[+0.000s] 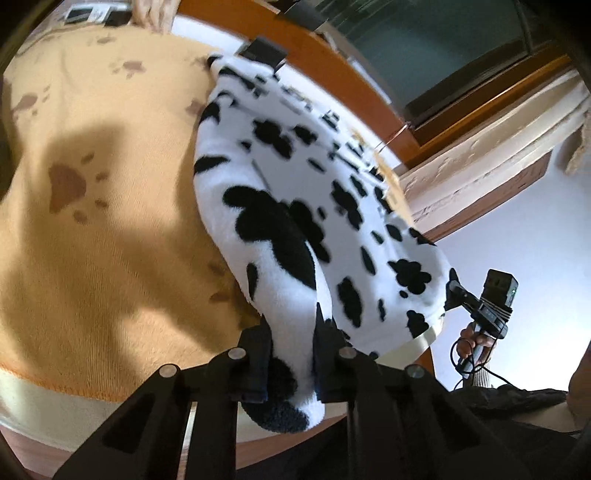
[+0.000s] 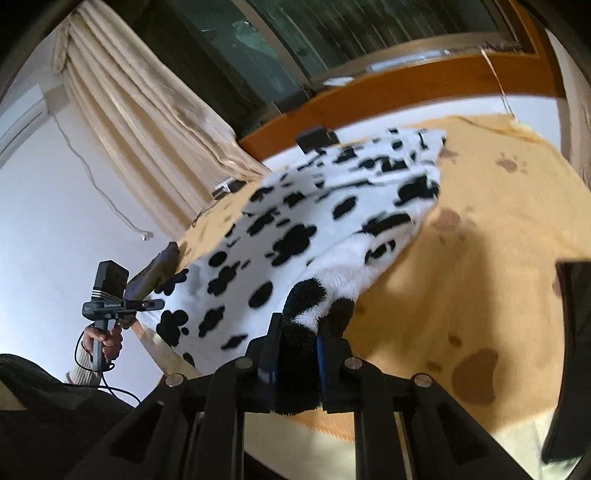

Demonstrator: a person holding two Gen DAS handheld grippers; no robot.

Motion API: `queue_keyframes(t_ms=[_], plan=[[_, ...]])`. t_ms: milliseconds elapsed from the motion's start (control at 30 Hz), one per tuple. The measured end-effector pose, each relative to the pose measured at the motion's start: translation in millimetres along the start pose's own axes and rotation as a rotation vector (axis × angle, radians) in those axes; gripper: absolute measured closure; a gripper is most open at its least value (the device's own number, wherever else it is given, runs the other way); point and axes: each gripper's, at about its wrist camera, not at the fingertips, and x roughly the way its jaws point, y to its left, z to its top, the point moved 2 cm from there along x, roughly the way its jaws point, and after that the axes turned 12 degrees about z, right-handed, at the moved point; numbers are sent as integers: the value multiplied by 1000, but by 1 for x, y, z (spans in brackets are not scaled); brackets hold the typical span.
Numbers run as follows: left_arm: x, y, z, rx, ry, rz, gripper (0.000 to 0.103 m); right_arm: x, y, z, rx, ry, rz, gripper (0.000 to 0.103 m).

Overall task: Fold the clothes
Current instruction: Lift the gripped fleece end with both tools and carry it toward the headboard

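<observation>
A fluffy white garment with black cow patches (image 1: 295, 206) is stretched between both grippers above a tan blanket with brown paw prints (image 1: 110, 229). My left gripper (image 1: 291, 332) is shut on one corner of it. My right gripper (image 2: 299, 328) is shut on another corner, where the garment (image 2: 314, 229) hangs out toward the far side. The right gripper also shows at the lower right of the left wrist view (image 1: 456, 291); the left one shows at the left of the right wrist view (image 2: 155, 284). The garment's far edge rests on the blanket (image 2: 480, 258).
A wooden bed frame (image 1: 332, 62) borders the far side, with a small black box (image 1: 264, 51) at its edge. A cream curtain (image 2: 147, 122) and a dark window (image 2: 332, 33) lie beyond. A dark object (image 2: 569, 350) stands at the right edge.
</observation>
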Motion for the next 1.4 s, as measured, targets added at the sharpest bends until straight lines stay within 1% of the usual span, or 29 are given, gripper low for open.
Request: queue_keyframes(t_ms=[100, 300, 600, 833, 1000, 1100, 1267, 1400], plan=[[-6, -5, 5, 7, -25, -10, 85, 2, 7, 9, -37, -4, -3, 86], [-17, -11, 21, -4, -81, -23, 86, 1, 9, 26, -65, -33, -1, 86], [-46, -28, 75, 3, -237, -78, 87, -8, 14, 70, -159, -114, -26, 86], [-50, -30, 131, -41, -318, -114, 87, -13, -4, 112, -157, -188, -79, 86], [-35, -32, 178, -65, -341, -127, 87, -2, -25, 146, -141, -201, -116, 86], [-19, -31, 211, -74, -340, -106, 87, 9, -45, 172, -135, -199, -150, 86], [17, -26, 270, -115, -325, -102, 87, 31, -80, 217, -109, -214, -199, 86], [48, -21, 311, -155, -313, -96, 87, 58, -118, 251, -54, -230, -236, 86]])
